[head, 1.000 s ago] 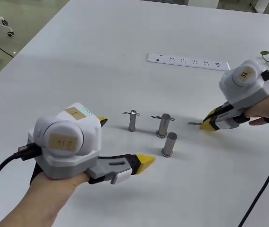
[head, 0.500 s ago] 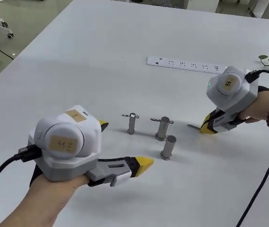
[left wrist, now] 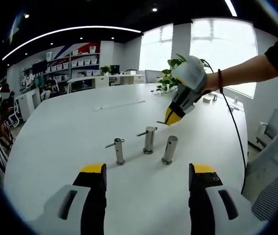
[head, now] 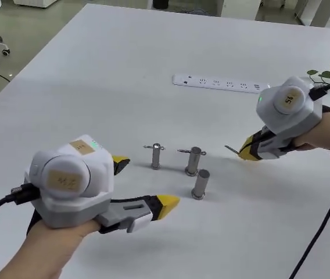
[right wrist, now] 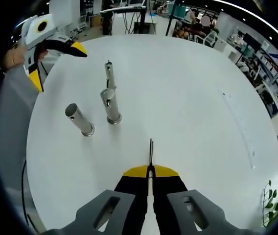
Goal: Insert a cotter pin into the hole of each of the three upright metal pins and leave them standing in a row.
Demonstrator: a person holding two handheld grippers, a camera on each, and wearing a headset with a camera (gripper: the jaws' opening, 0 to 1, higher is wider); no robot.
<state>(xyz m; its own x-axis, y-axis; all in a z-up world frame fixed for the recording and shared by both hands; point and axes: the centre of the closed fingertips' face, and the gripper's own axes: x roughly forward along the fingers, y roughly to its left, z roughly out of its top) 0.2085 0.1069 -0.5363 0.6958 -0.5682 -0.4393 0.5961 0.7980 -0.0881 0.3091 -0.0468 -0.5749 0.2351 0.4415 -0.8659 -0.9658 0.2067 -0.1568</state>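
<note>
Saw three metal pins (head: 193,161) upright on surface (head: 95,87), two w/ cotter pins (head: 153,147) through, nearest w/o. Found right tongs (head: 243,153) pinched tight on loose cotter pin (right wrist: 150,149), near, to their right; left tongs (head: 146,181) gaping wide, empty. Made out bare pin (right wrist: 79,119) hollow top in right gripper view.

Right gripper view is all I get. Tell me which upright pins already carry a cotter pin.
Observer: In the head view a cotter pin crosses the left pin and a second cotter pin crosses the middle pin. The near pin is bare.
Operator: That bare one looks tilted here. Check it.
Observer: The head view shows it standing on its base, upright like the other two.
</note>
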